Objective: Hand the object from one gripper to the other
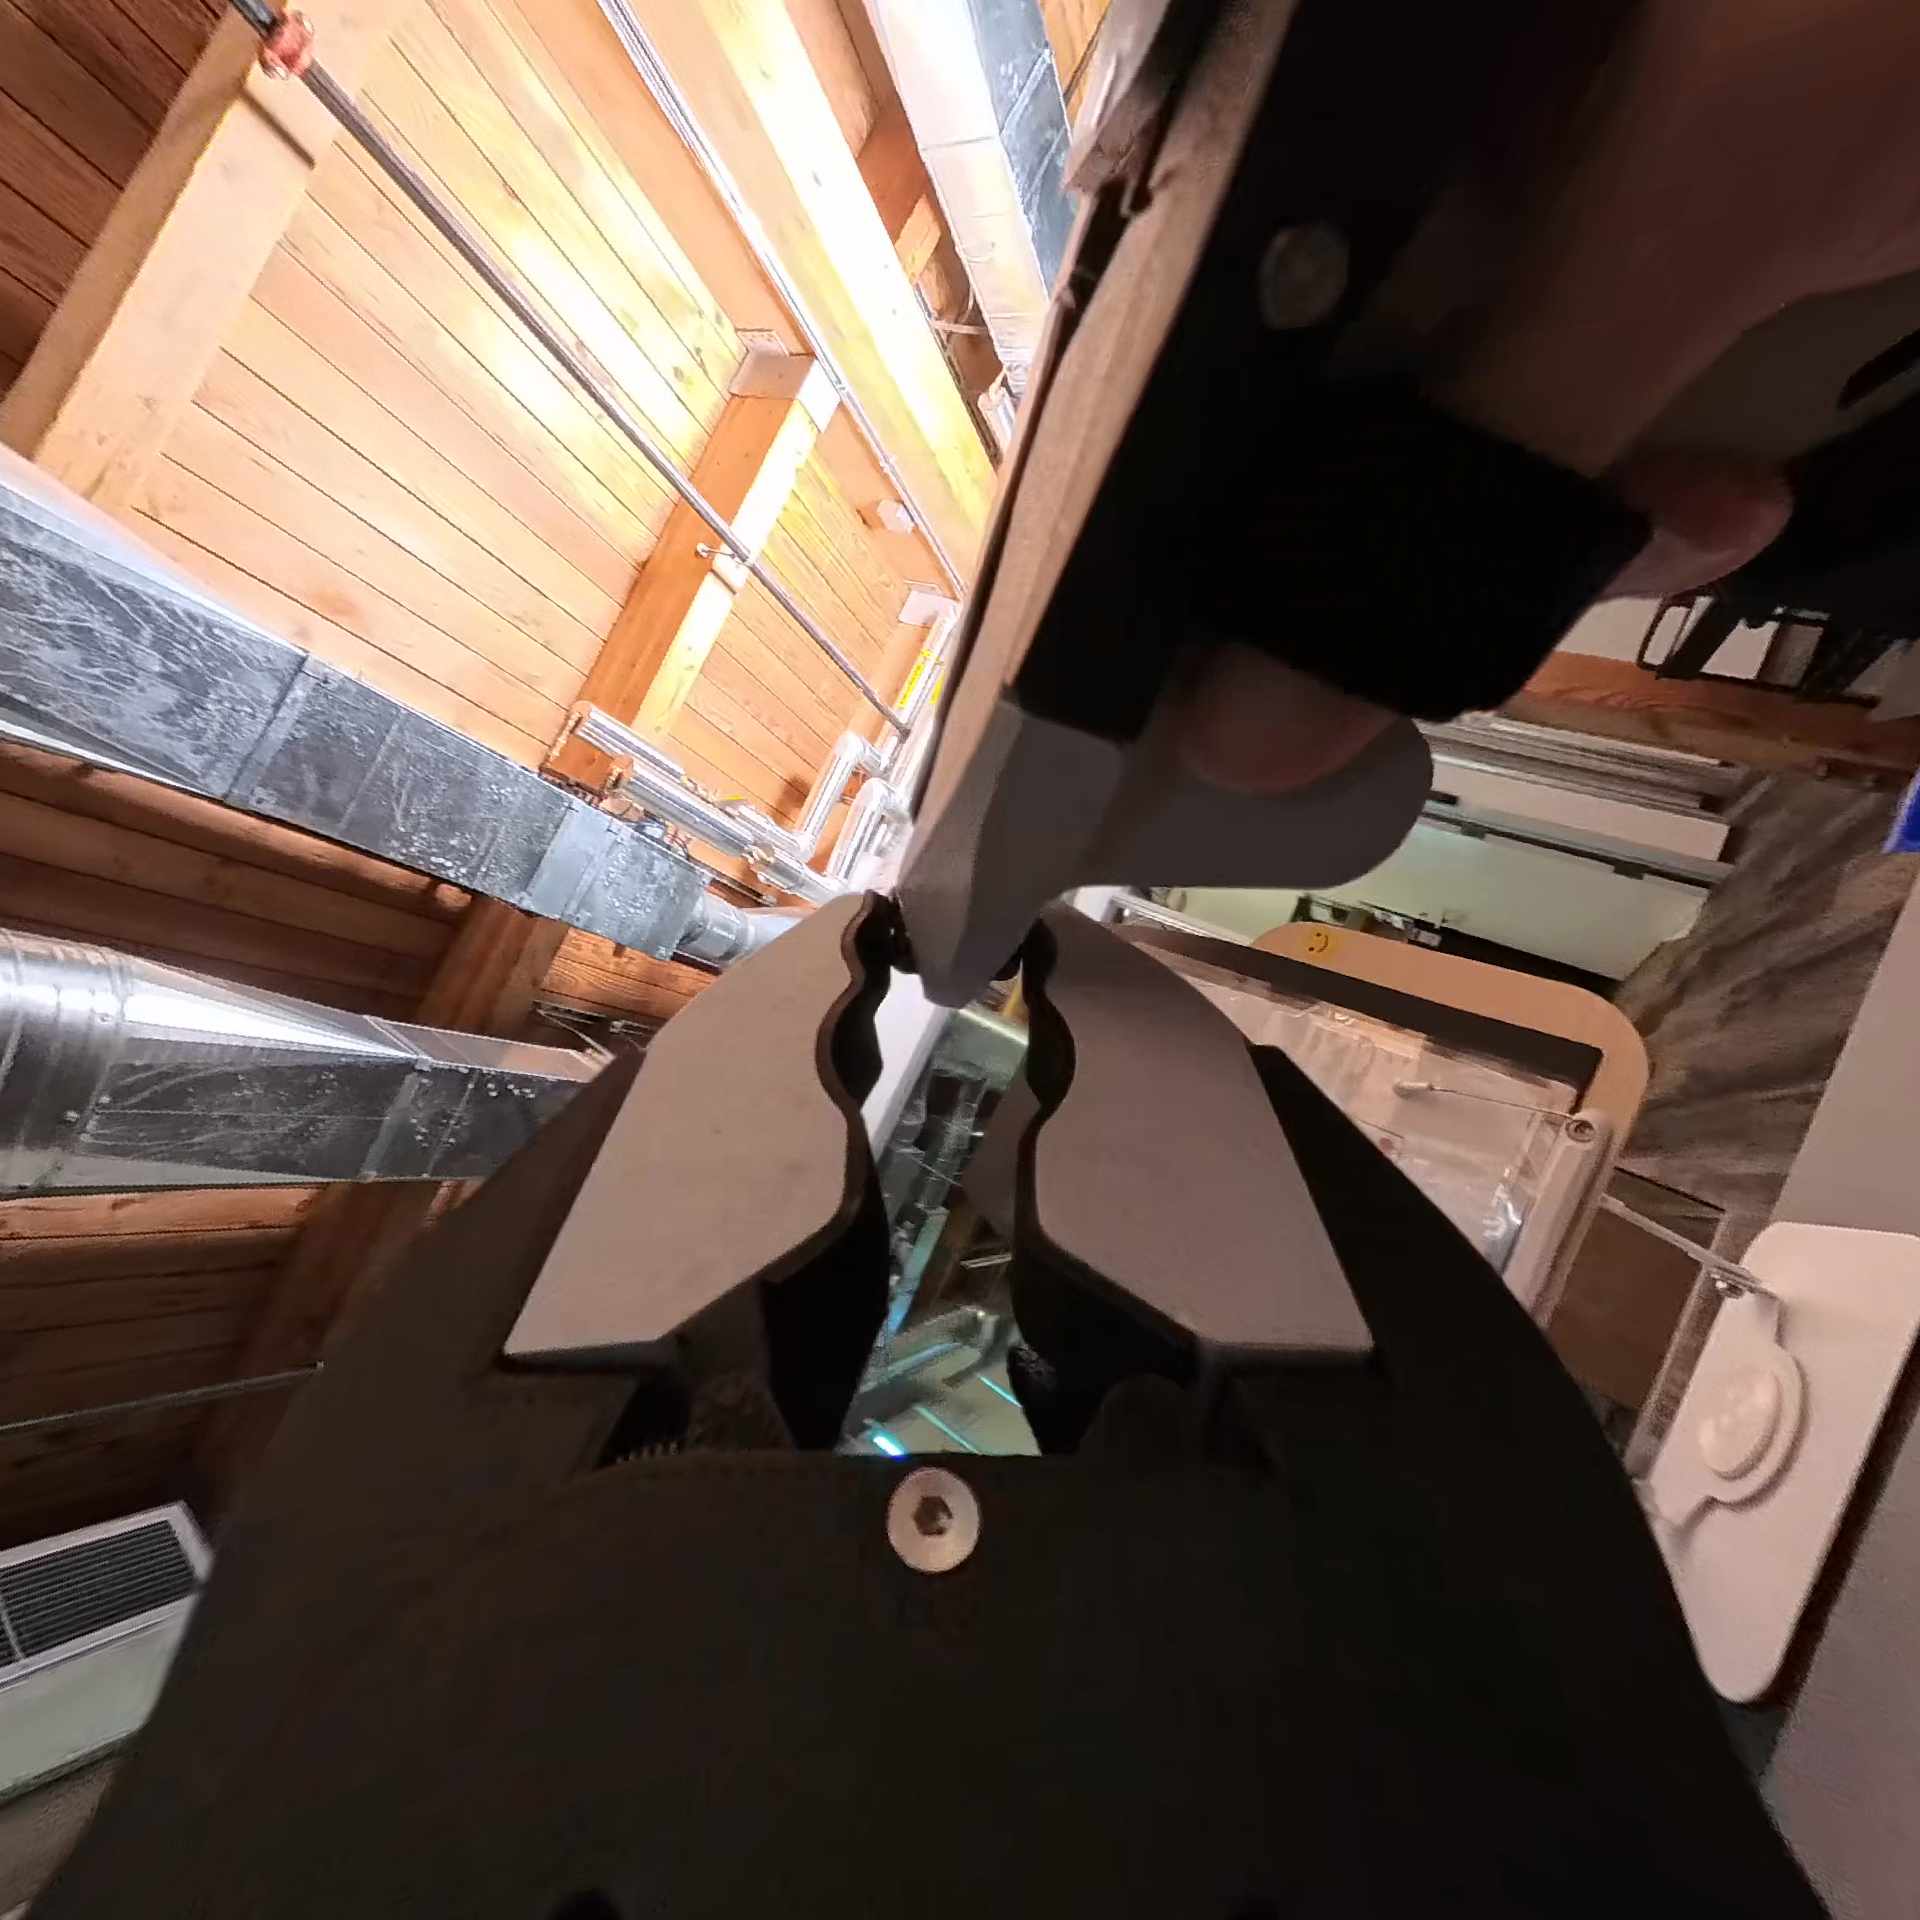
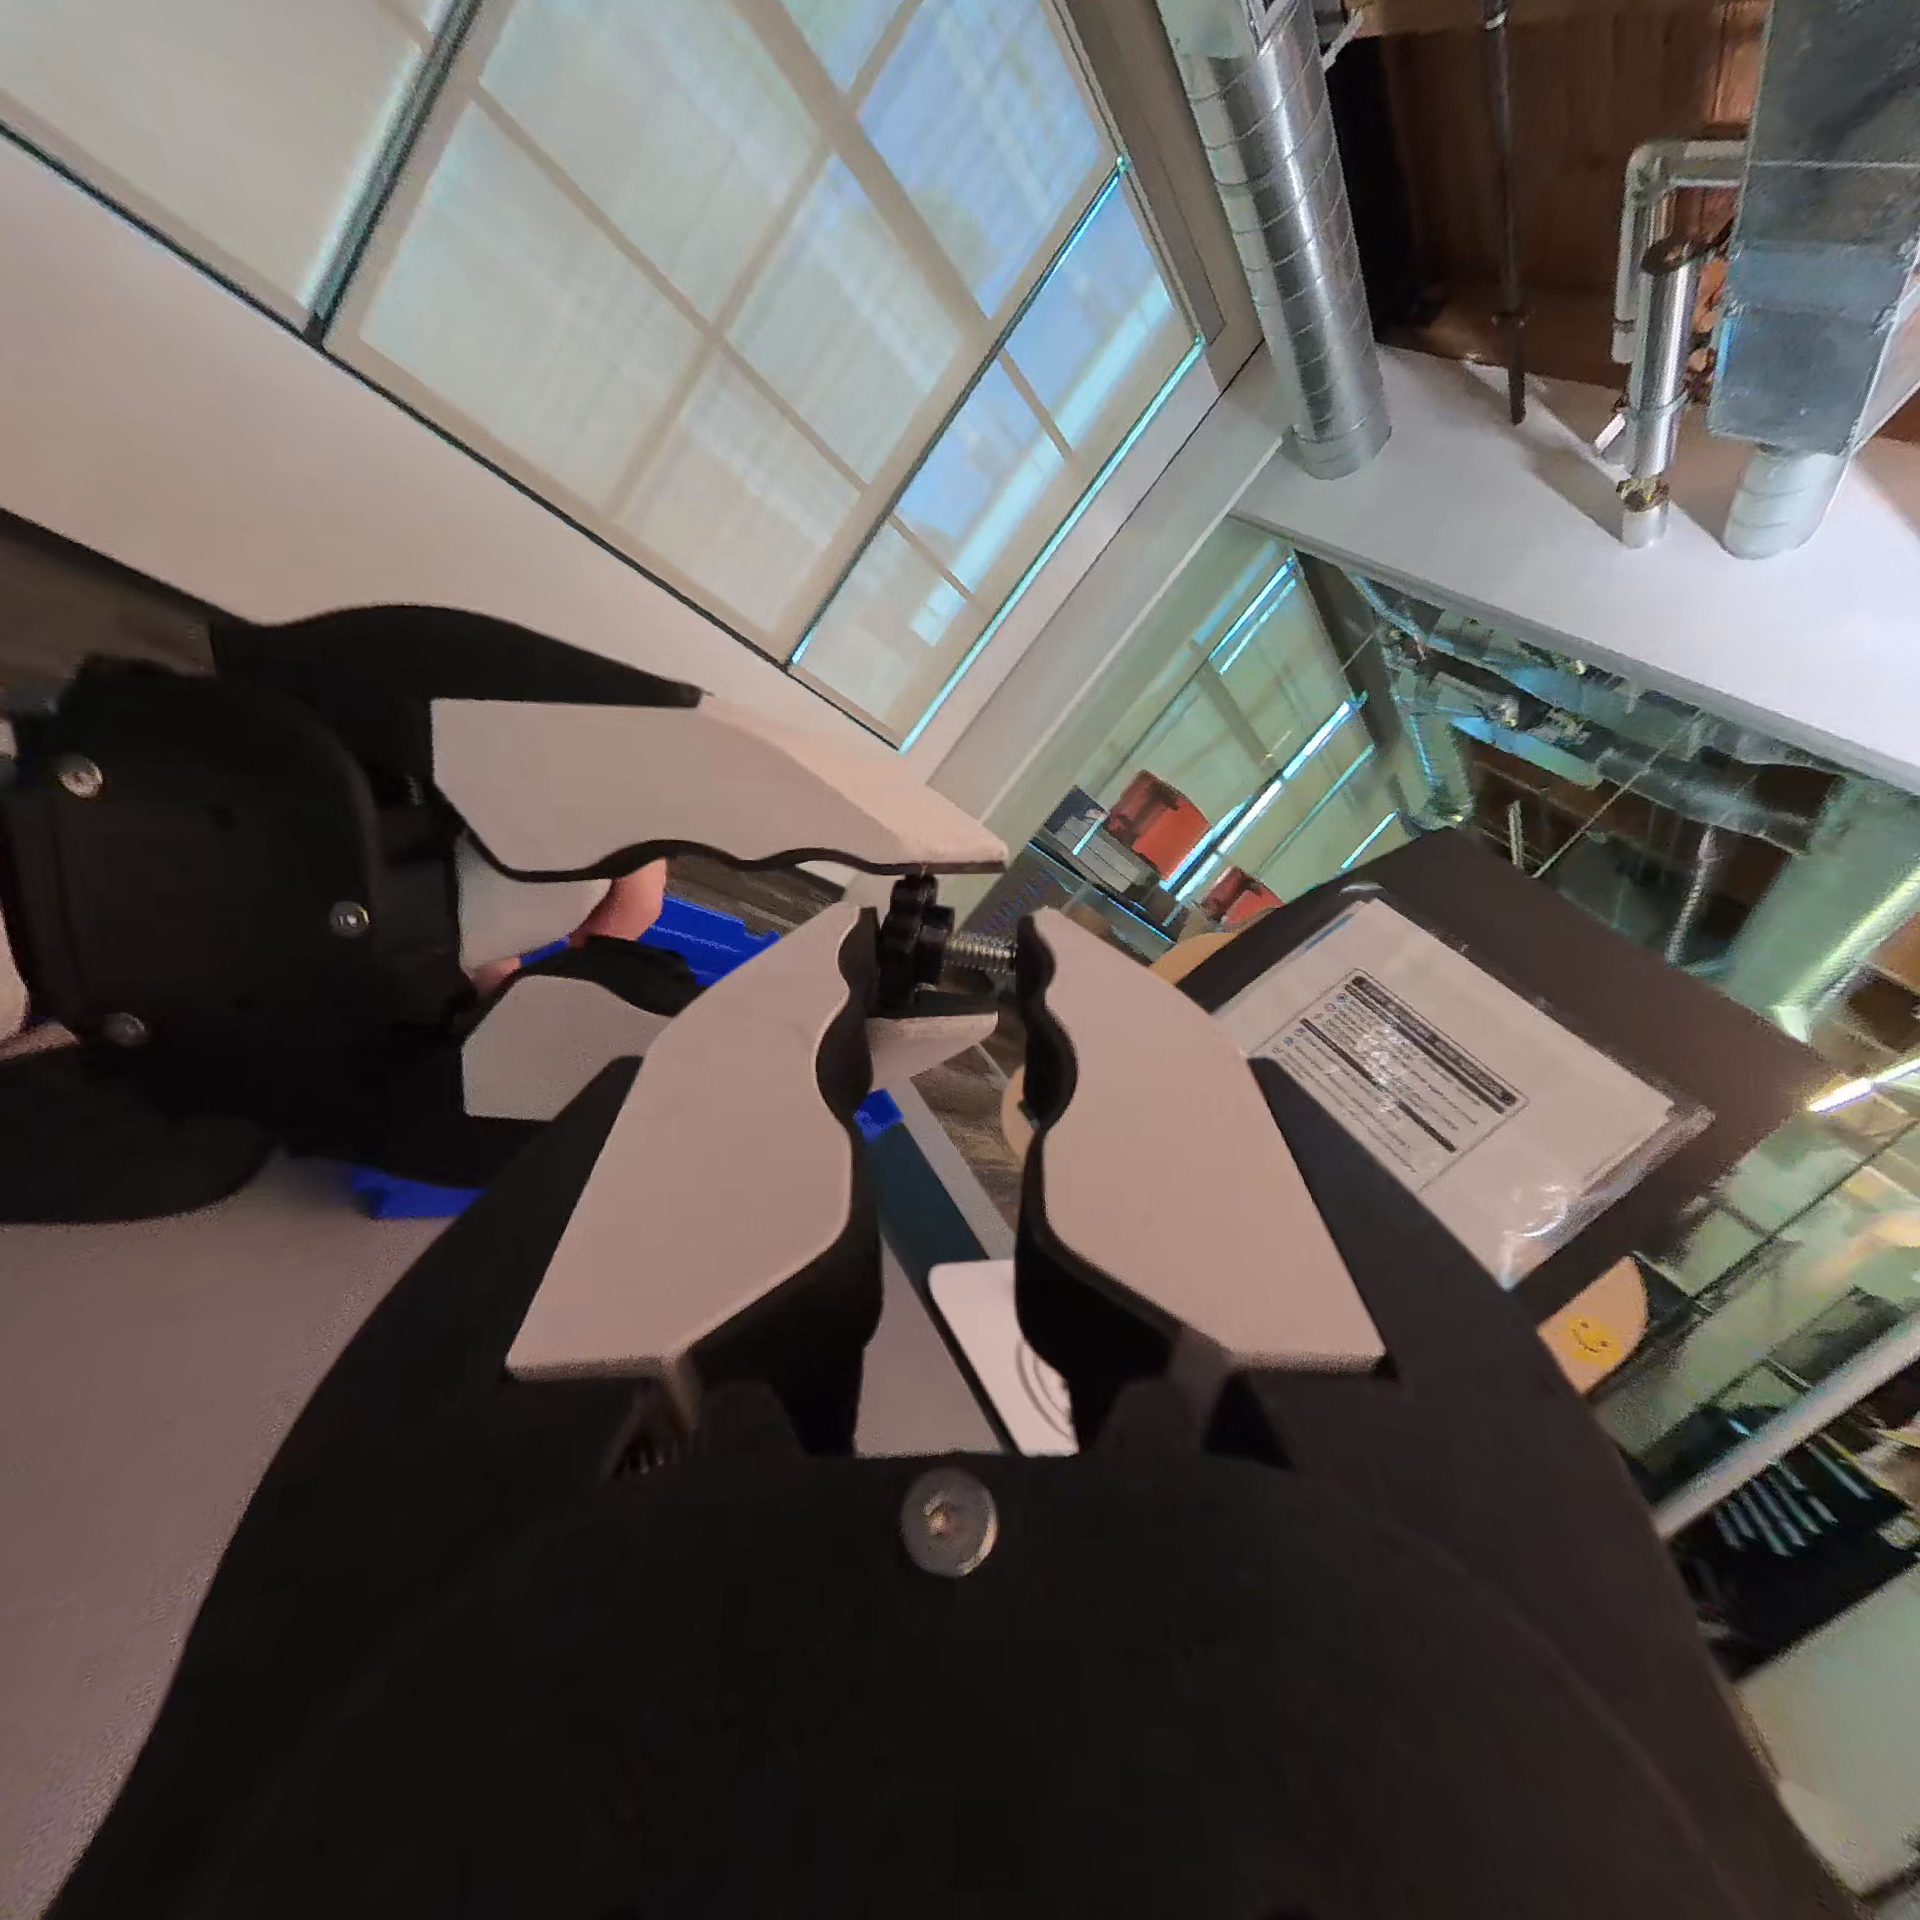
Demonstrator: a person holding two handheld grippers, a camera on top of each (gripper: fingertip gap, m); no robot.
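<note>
Item: black knob-headed screw (image 2: 914, 935) with bare metal thread, held in the air above the white tabletop (image 2: 156, 1351), mid-handover. Holders: my left hand-held gripper (image 2: 992, 940) reaches in from the side and pinches the knob between its upper and lower fingers; my right hand-held gripper (image 2: 945, 930) is closed along the screw's axis, one fingertip against the knob and the other against the thread end. In the left wrist view one finger of the right hand-held gripper fills the gap between my left fingertips (image 1: 873, 920), and only slivers of the black knob show. Condition: both hand-held grippers appear clamped on the screw together, crossing at close quarters. Risks, as I judge them: the right's hold rests on two small end points, so if the left lets go before that hold is firm, the screw may pivot or drop out; the round, lobed knob may roll in the pads; pulling the two apart while both grip may twist the part or knock finger against finger; a dropped screw would likely bounce off the tabletop. Containers: one blue plastic bin (image 2: 707, 935), partly hidden behind the left hand-held gripper; contents cannot be told. Sundry: white card (image 2: 997, 1340) lying flat on the tabletop.
</note>
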